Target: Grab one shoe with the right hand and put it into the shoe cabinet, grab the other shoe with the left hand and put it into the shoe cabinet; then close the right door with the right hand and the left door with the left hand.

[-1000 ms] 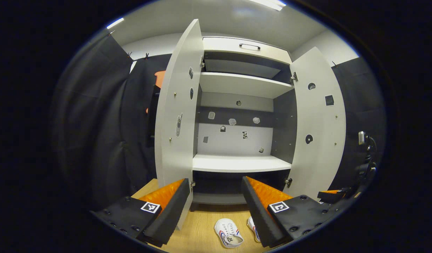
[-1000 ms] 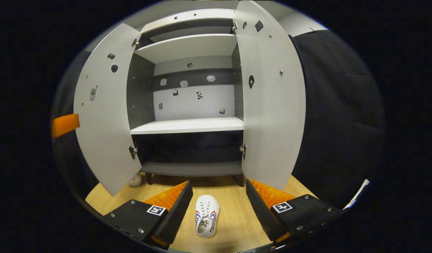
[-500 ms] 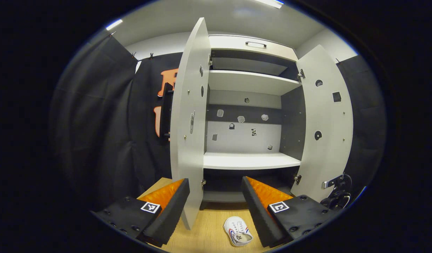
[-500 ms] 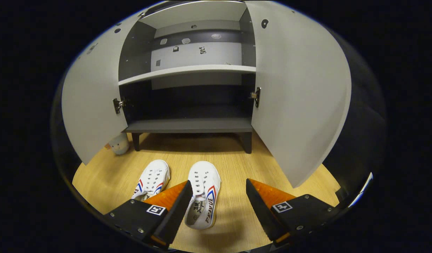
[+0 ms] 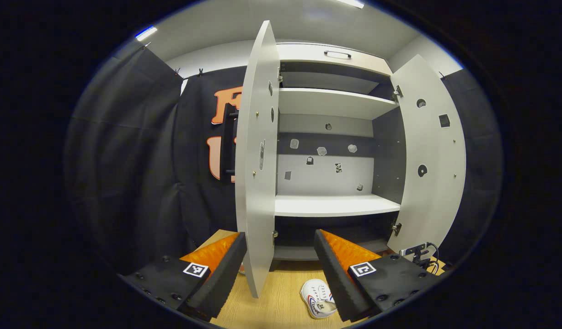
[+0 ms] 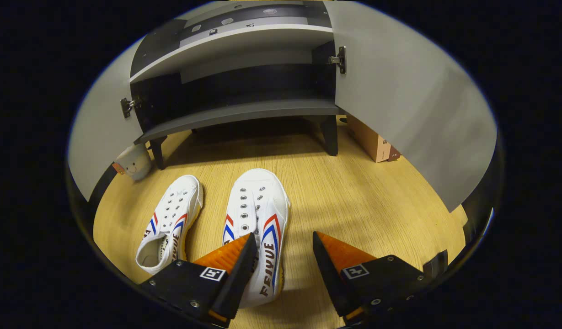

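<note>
My right gripper [image 6: 281,256], jaws wide, hangs over the heel of the nearer white sneaker [image 6: 258,219], its long axis pointing toward the shoe cabinet [image 6: 244,114].

Bits around the booth floor
Small plush toy [image 6: 133,163] at left of right gripper view, on wood floor [image 6: 363,201]; cardboard box [image 6: 371,144] upper right. Ceiling light [image 5: 146,33] upper left, left gripper view.

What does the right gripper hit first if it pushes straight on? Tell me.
Probably the right-hand white shoe. The right gripper is open just above it, one finger over the heel opening and the other over bare wooden floor. Depth is hard to judge here.
</note>
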### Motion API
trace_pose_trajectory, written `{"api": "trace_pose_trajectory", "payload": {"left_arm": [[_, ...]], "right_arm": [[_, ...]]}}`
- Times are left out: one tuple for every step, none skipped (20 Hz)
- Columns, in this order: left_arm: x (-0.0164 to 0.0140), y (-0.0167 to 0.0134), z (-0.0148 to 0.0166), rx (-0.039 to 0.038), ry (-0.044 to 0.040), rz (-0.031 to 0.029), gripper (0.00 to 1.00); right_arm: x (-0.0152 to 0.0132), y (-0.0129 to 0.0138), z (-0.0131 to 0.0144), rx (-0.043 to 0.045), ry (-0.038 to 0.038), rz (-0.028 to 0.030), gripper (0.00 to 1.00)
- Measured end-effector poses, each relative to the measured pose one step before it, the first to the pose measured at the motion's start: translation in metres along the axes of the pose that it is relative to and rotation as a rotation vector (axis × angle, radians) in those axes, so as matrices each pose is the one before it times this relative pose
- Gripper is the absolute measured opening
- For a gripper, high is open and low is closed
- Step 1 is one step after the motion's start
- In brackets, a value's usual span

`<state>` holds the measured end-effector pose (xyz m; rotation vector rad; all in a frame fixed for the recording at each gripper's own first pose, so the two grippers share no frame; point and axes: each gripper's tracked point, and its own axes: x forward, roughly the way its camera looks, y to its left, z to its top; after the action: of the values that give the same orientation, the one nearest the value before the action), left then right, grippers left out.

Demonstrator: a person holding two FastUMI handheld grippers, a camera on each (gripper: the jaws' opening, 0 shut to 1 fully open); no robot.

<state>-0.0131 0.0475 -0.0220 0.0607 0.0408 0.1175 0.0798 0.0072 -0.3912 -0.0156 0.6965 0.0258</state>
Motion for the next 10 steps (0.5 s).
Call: {"api": "trace_pose_trajectory", "payload": {"left_arm": [[0.00009, -0.00015, -0.00151, 0.00183, 0.00313, -0.00022, 0.96], [0.00067, -0.00024, -0.00091, 0.00019, 0.00229, -0.00006, 0.96], [0.00016, -0.00038, -0.00117, -0.00280, 0.00605, -0.00041, 0.96], [0.00016, -0.00039, 0.00002, -0.00695, 0.00205, -0.00065, 0.96], [0.00004, -0.00109, -0.00098, -0.00922, 0.00159, -0.00201, 0.97], [0.00061, -0.00096, -0.00146, -0.00854, 0.00414, -0.00254, 0.97], [-0.00006, -0.00072, -0.00264, -0.00578, 0.00579, -0.00142, 0.97], [-0.00005, -0.00049, -0.00152, -0.00144, 0.00568, -0.00136, 0.97], [-0.00032, -0.00006, -0.00146, 0.00077, 0.00396, 0.00006, 0.96], [0.00043, 0.00000, -0.00090, -0.00018, 0.00147, 0.00014, 0.96]], "right_arm": [[0.00292, 0.00235, -0.00206, 0.01469, 0.01183, 0.01192, 0.73], [0.00365, 0.00083, -0.00087, 0.01774, 0.00951, 0.00761, 0.70], [0.00363, 0.00000, -0.00145, 0.01372, 0.00768, 0.00255, 0.64], [0.00233, 0.00313, -0.00315, 0.01200, 0.01024, 0.01401, 0.60], [-0.00121, 0.00315, 0.00168, 0.00835, -0.00263, 0.01240, 0.52], [0.00197, 0.00171, -0.00107, -0.00566, 0.00474, 0.00214, 0.47], [-0.00288, -0.00083, 0.00205, -0.00782, -0.00267, -0.00873, 0.35], [0.00084, -0.00134, 0.00123, -0.00264, 0.00054, -0.00931, 0.33], [-0.00264, -0.00137, 0.00342, -0.00040, -0.00531, -0.01170, 0.24], [0.00005, -0.00232, 0.00081, -0.00835, -0.00244, -0.01696, 0.14]]}}
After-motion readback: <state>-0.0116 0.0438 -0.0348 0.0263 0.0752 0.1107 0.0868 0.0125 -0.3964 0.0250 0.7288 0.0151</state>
